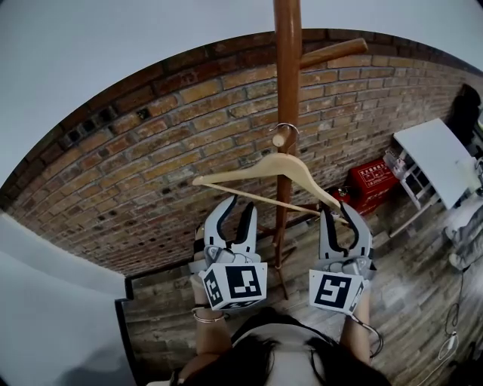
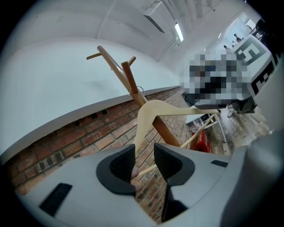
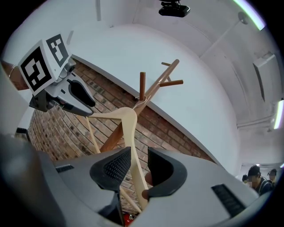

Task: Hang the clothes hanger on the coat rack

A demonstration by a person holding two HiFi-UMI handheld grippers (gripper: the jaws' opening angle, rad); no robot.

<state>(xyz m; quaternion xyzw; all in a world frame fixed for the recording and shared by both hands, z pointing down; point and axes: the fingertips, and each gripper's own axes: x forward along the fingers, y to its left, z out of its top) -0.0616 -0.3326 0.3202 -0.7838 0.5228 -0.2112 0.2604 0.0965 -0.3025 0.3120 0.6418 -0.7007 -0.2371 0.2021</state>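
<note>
- A brick wall (image 1: pixel 151 166) fills the lower part of the room's side, with a plain white wall (image 1: pixel 113 60) above it.
- A red crate (image 1: pixel 371 181) stands on the floor against the bricks.
- A white table (image 1: pixel 438 158) on thin white legs stands just beside the crate.
- The wooden plank floor (image 1: pixel 407 301) has a thin cable (image 1: pixel 453 332) lying on it at the right.
- A strip light (image 2: pixel 179 32) glows on the ceiling.
- A dark device (image 3: pixel 174 9) is mounted overhead.
- A person (image 3: pixel 254 174) is far off, low at the edge.
</note>
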